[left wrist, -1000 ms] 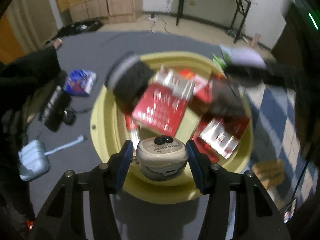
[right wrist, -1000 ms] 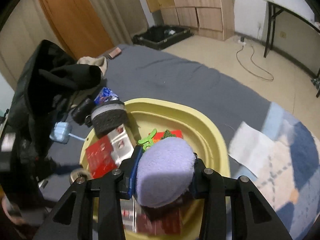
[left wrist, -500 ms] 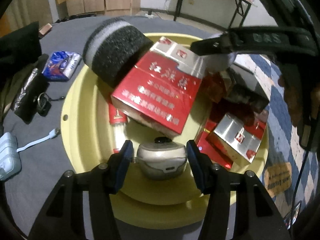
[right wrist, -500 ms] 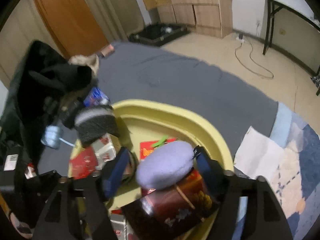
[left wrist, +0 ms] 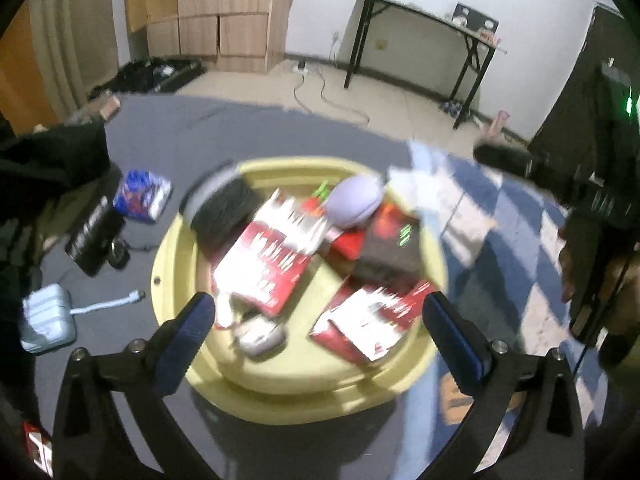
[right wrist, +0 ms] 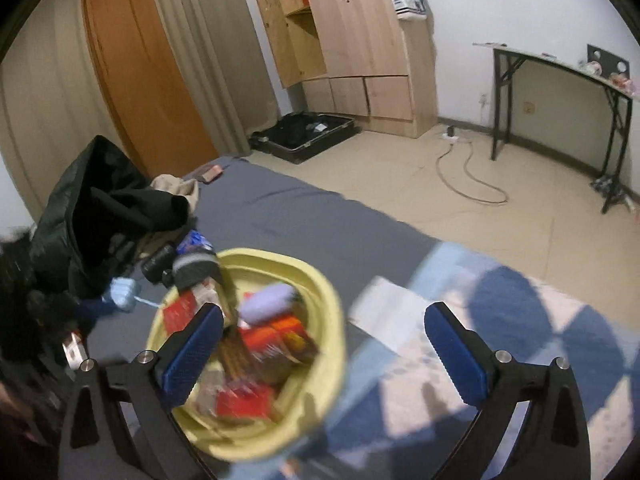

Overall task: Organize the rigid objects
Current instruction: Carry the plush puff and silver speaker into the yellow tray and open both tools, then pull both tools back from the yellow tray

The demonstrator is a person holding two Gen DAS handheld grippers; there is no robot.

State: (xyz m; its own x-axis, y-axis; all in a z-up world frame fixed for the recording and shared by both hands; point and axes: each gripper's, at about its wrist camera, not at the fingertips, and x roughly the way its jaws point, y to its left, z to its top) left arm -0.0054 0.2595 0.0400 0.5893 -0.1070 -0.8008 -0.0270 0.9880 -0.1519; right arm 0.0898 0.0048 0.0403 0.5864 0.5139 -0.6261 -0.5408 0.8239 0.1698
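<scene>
Main risk, as I judge it: the yellow basin (left wrist: pixel 430 268) is piled high, w/ boxes lying tilted on each other, so anything dropped on top could slide off or tip a neighbour over the rim. The purple pouch (left wrist: pixel 354 204) sits on the far side, perched on a dark box (left wrist: pixel 390 250) close to the rim; a knock there probably sends it out onto the bed. The grey-striped block (left wrist: pixel 222 210) leans over the basin's left rim, partly outside it, so it looks likely to fall. Both views are motion-blurred, which makes a clumsy re-entry a fair worry. The 2 grippers are near each other over 1 basin; reaching in together risks a clash.

Pose: left gripper (left wrist: pixel 322 322) hangs above the basin's near rim, looking down into it, jaws spread wide, nothing between them. The small silver case (left wrist: pixel 262 336) lies in the basin's near-left part, just beside the red carton (left wrist: pixel 266 270). Right gripper (right wrist: pixel 322 342) sits higher and off to the basin's right, over the blue checked blanket (right wrist: pixel 560 320), also wide open and empty. A hand (left wrist: pixel 588 268) on the right gripper's handle shows at the left view's right edge.

Loose bits are on the bed left of the basin: a blue packet (left wrist: pixel 142 196) and a pale blue charger (left wrist: pixel 48 318).
</scene>
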